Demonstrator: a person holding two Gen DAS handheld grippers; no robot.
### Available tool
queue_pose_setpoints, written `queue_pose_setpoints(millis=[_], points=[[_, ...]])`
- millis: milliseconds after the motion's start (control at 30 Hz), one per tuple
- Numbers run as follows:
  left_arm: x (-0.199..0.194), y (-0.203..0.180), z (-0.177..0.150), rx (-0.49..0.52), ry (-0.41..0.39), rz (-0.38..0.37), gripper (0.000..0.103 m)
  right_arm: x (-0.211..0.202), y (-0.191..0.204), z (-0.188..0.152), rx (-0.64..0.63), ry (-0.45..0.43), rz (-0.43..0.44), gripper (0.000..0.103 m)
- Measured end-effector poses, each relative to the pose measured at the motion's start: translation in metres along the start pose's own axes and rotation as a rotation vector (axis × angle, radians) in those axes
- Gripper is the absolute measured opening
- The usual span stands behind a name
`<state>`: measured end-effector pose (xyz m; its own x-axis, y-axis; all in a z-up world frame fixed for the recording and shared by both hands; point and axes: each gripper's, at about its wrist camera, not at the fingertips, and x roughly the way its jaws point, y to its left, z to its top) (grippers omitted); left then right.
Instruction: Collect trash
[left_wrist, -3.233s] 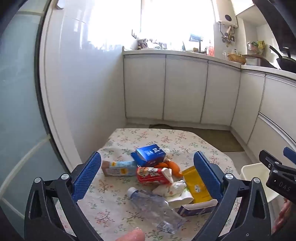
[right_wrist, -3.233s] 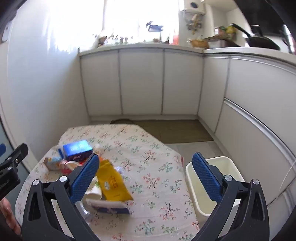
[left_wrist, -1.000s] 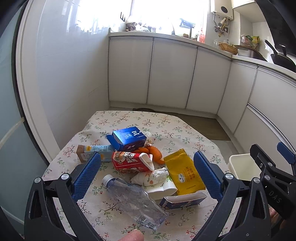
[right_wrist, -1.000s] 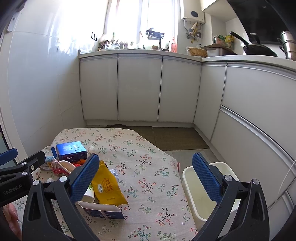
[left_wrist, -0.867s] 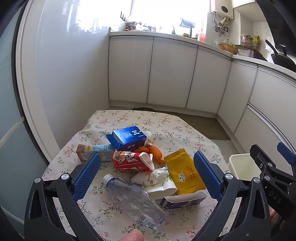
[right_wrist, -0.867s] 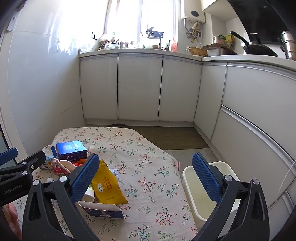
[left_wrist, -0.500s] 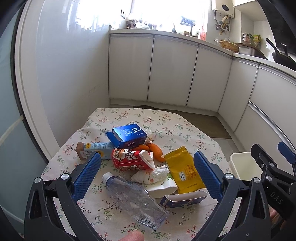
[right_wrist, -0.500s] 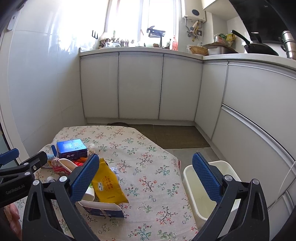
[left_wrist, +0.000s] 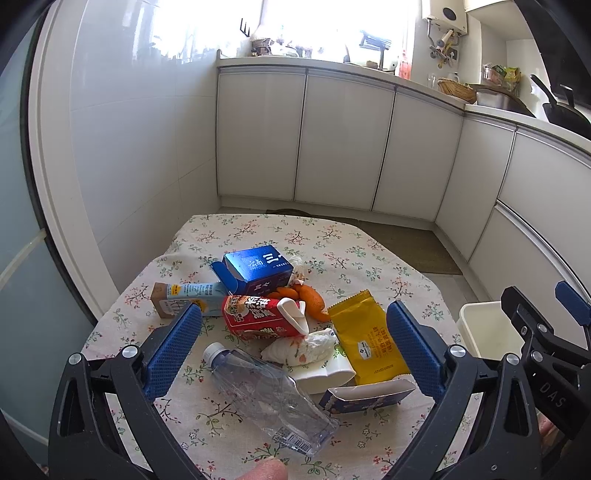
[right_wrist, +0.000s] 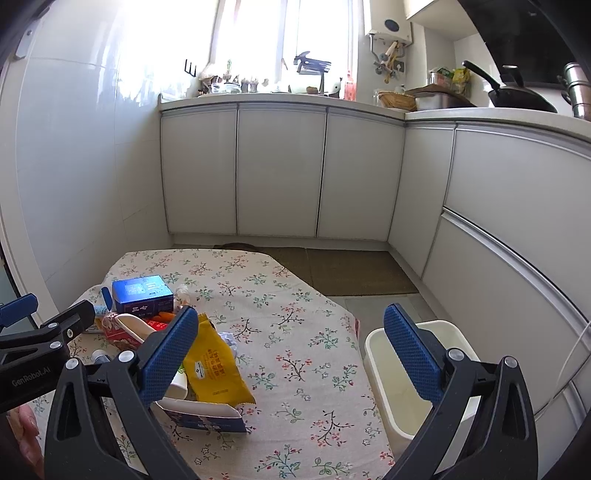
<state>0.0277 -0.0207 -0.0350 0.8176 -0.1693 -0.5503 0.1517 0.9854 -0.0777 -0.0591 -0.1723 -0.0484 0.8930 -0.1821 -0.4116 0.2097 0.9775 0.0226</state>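
A pile of trash lies on the floral tablecloth (left_wrist: 343, 258): a blue box (left_wrist: 258, 267), a red carton (left_wrist: 258, 317), a light blue carton (left_wrist: 184, 295), orange peel (left_wrist: 310, 299), a yellow packet (left_wrist: 369, 339), a crumpled tissue (left_wrist: 303, 347), a clear plastic bottle (left_wrist: 266, 391) and a torn blue box (left_wrist: 365, 397). My left gripper (left_wrist: 291, 347) is open above the near side of the pile. My right gripper (right_wrist: 291, 350) is open and empty over the table's right part, with the yellow packet (right_wrist: 216, 369) at its left finger. A white bin (right_wrist: 413, 373) stands right of the table.
White kitchen cabinets (right_wrist: 280, 170) run along the back and right walls. A brown floor mat (right_wrist: 354, 271) lies beyond the table. The bin also shows in the left wrist view (left_wrist: 487, 328). A glass door (left_wrist: 18, 221) is at the left.
Both views have shifted only slightly; the left gripper has edged a little forward over the pile. Both grippers stay open and the trash has not moved.
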Motion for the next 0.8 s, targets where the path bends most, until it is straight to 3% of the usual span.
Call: queue_pose_setpoints(millis=[800], points=[[0.0003, 0.0012, -0.0011, -0.001, 0.019, 0.007, 0.096, 0.0089, -0.0015, -0.0008, -0.006, 0.023, -0.005, 0.098]])
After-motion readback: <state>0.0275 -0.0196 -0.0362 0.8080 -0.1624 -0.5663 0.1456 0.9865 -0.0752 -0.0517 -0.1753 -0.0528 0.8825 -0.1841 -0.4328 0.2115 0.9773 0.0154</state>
